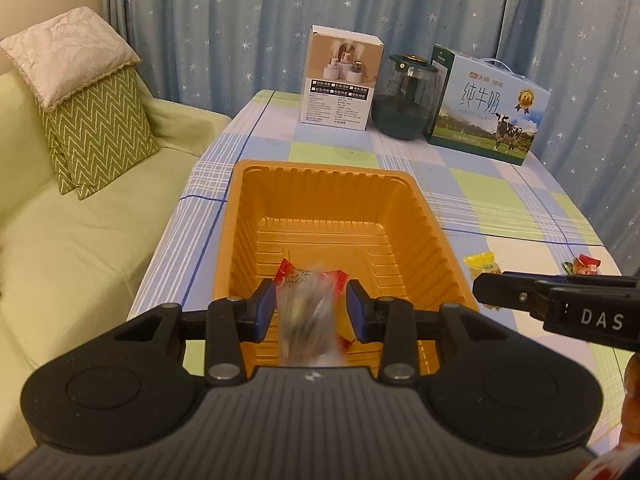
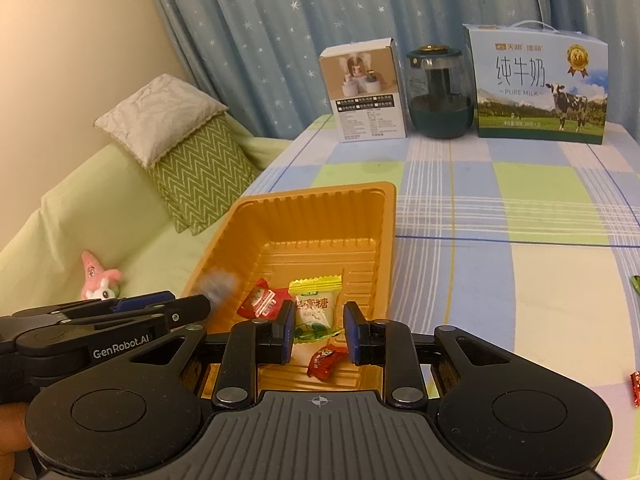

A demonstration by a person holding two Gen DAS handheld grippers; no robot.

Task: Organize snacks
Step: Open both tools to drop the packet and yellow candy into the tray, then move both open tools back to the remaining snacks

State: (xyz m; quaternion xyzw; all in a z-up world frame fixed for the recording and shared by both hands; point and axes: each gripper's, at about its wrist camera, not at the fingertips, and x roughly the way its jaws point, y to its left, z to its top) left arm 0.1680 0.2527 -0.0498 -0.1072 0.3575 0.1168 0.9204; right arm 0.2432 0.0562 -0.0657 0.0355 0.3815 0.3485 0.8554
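Your left gripper (image 1: 311,308) is spread over the ribbed orange plastic tray (image 1: 316,176) near the table's left edge, with a blurred clear-wrapped snack (image 1: 306,312) between its blue pads, untouched. Your right gripper (image 2: 317,332) is spread above the yellow-and-white candy packet (image 2: 315,308) lying in the tray. Far edge: carton (image 2: 540,84) reads "PURE MILK".

We see an orange ribbed tray (image 2: 308,216) on a table (image 2: 500,208) whose cloth is checked in pale blue, lime green and white with dark blue lines. In the tray lie a yellow and white sweet (image 2: 316,308) with red lettering and two red-wrapped sweets (image 2: 260,302). Far behind hangs a blue curtain (image 2: 280,20) with white stars; at left a green zigzag cushion (image 2: 204,176) sits under a cream one (image 2: 160,114).
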